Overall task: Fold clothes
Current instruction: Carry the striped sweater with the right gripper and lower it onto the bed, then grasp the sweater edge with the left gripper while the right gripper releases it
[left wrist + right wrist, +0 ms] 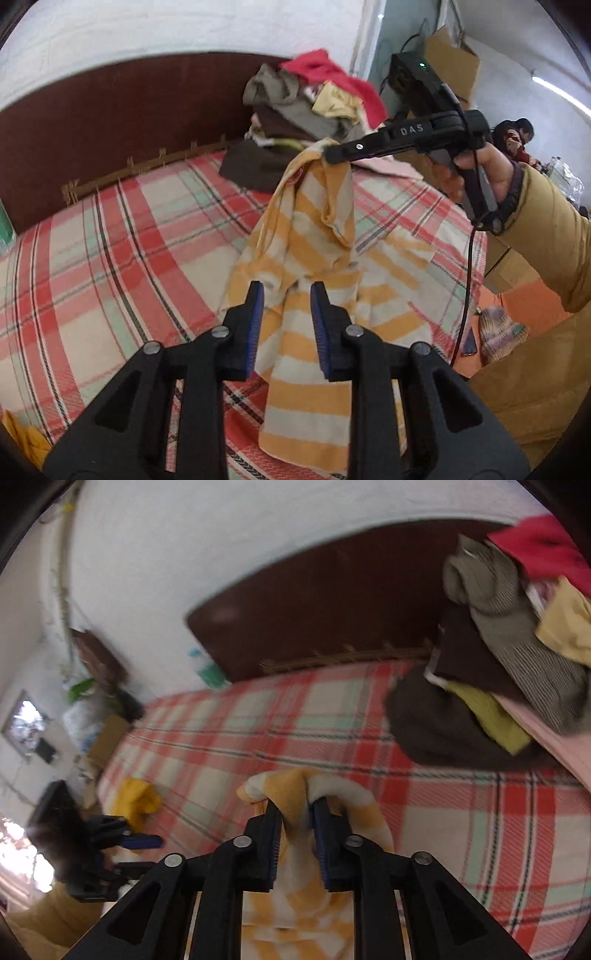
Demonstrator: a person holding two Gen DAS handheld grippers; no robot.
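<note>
Left wrist view: left gripper (287,291) jaws apart, empty, over striped cloth (314,266) draped on plaid bedspread (110,258). Right gripper (334,153) at 1 o'clock lifts the cloth's corner.

Right wrist view: right gripper (297,812) pinches cloth (291,794); clothes pile (509,664) at 2 o'clock.

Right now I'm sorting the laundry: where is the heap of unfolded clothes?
The heap of unfolded clothes sits at the far side of the bed against the brown headboard, beyond the right gripper and the lifted yellow striped cloth.

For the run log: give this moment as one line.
step: lifting | right tongs: shut on striped cloth, corner raised | left tongs: open, over its lower part | bed: clothes pile at back
</note>
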